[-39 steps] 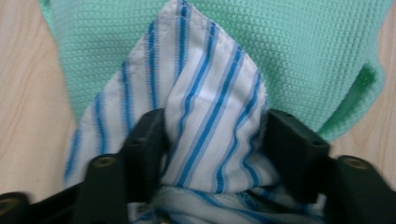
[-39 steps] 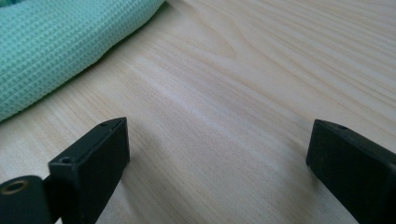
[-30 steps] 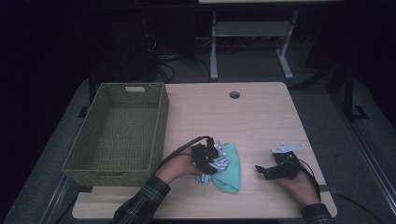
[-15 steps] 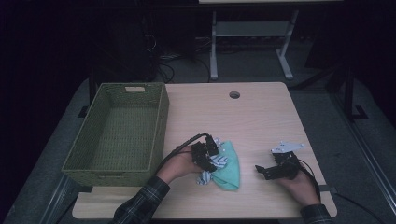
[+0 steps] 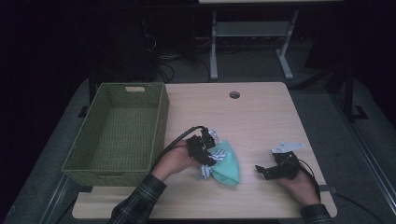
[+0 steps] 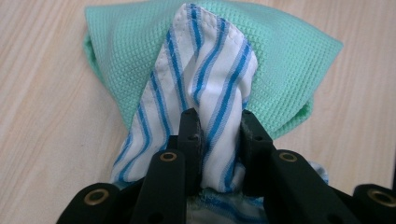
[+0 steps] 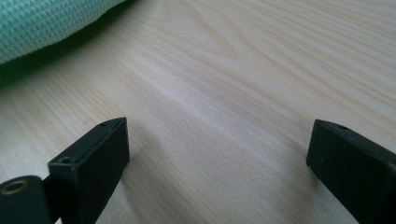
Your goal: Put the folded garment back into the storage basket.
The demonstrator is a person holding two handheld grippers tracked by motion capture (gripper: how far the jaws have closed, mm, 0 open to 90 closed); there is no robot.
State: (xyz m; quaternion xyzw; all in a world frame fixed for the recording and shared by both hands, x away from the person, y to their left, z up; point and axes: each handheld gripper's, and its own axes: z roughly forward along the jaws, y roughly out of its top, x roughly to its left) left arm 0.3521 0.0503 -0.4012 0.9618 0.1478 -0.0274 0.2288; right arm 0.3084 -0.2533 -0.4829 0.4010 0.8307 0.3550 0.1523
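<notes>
A white cloth with blue stripes [image 6: 210, 88] lies on top of a mint green waffle cloth [image 6: 289, 56] near the table's front middle [image 5: 226, 163]. My left gripper [image 6: 219, 121] is shut on a fold of the striped cloth, seen from above at the green cloth's left edge [image 5: 205, 150]. The striped cloth [image 5: 204, 170] also pokes out under that hand. My right gripper [image 5: 259, 170] rests low on the table to the right, open, with bare wood between its jaws [image 7: 219, 135]. A corner of the green cloth [image 7: 42, 23] lies ahead of it.
A large green woven basket [image 5: 159, 116] stands at the table's left side, with nothing inside it. A round cable hole [image 5: 234, 94] sits near the far edge. Bare wood spreads across the table's far and right parts [image 5: 271, 121].
The left gripper has shifted slightly with the striped cloth in it. The right gripper has stayed put.
</notes>
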